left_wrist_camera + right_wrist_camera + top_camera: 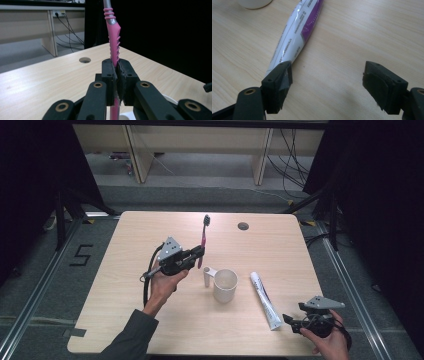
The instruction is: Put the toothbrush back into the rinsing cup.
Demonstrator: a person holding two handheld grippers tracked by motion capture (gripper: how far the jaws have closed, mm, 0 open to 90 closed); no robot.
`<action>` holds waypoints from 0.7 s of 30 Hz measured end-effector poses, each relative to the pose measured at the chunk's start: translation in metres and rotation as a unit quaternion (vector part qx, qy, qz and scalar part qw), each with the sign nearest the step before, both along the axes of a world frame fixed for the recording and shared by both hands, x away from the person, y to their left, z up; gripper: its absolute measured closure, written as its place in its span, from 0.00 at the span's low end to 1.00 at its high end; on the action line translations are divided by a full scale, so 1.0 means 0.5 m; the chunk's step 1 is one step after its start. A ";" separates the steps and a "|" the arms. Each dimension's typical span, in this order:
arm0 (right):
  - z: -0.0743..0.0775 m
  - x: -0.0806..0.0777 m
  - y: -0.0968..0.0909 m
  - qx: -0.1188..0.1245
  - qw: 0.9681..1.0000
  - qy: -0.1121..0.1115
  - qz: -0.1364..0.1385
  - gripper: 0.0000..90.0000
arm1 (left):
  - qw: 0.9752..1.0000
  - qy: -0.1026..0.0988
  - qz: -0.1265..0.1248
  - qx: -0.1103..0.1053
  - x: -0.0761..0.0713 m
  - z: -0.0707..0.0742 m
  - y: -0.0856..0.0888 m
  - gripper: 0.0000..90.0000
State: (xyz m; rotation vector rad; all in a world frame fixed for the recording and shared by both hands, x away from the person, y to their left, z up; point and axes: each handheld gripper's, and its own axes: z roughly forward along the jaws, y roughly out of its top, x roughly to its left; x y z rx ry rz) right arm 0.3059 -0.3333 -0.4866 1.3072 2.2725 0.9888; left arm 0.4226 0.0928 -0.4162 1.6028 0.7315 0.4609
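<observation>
My left gripper [199, 254] is shut on a pink toothbrush [204, 240], held upright above the table with its dark bristle head on top. In the left gripper view the pink handle [114, 47] rises from between the two pressed pads. A white mug [225, 286] stands just right of and below that gripper. A white and purple toothpaste tube [264, 300] lies right of the mug. My right gripper [290, 321] rests open near the tube's near end; in the right gripper view the tube [295, 32] lies beside the left jaw, outside the gap.
The light wooden table [140, 320] has a round cable hole [243, 226] near its far edge. Beyond the table stand wooden desk legs and loose cables on a grey floor. Dark curtains flank both sides.
</observation>
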 end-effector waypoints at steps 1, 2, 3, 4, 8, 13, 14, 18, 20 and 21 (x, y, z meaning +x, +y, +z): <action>0.000 0.000 0.000 0.001 1.000 0.003 -0.001 0.27 | 1.000 -0.003 0.000 -0.004 0.000 0.000 -0.003 0.93; 0.000 -0.001 0.000 0.001 1.000 0.003 -0.001 0.27 | 1.000 -0.005 0.001 -0.008 0.000 0.000 -0.005 0.93; 0.001 -0.001 0.000 -0.002 1.000 0.003 -0.002 0.27 | 1.000 -0.007 0.000 -0.010 0.000 0.001 -0.007 0.93; 0.001 -0.001 0.000 -0.003 1.000 0.002 -0.002 0.27 | 1.000 -0.010 0.000 -0.009 0.000 0.001 -0.009 0.93; 0.001 -0.001 0.000 -0.004 1.000 0.005 0.000 0.27 | 1.000 -0.011 -0.007 -0.011 -0.001 -0.001 -0.017 0.93; 0.001 -0.002 0.000 -0.007 1.000 0.008 0.000 0.27 | 1.000 -0.016 -0.010 -0.010 -0.001 -0.007 -0.027 0.93; 0.001 -0.001 -0.001 -0.007 1.000 0.004 0.002 0.27 | 1.000 -0.017 -0.010 -0.010 0.000 -0.010 -0.028 0.93; 0.001 -0.002 0.000 -0.005 1.000 0.008 0.000 0.27 | 1.000 -0.010 -0.007 -0.019 0.005 -0.024 -0.029 0.93; 0.001 -0.001 -0.001 -0.007 1.000 0.004 0.004 0.27 | 1.000 -0.006 -0.007 -0.020 0.005 -0.031 -0.029 0.93; 0.001 -0.002 0.000 -0.005 1.000 0.007 -0.001 0.27 | 1.000 -0.007 -0.008 -0.021 0.005 -0.034 -0.029 0.93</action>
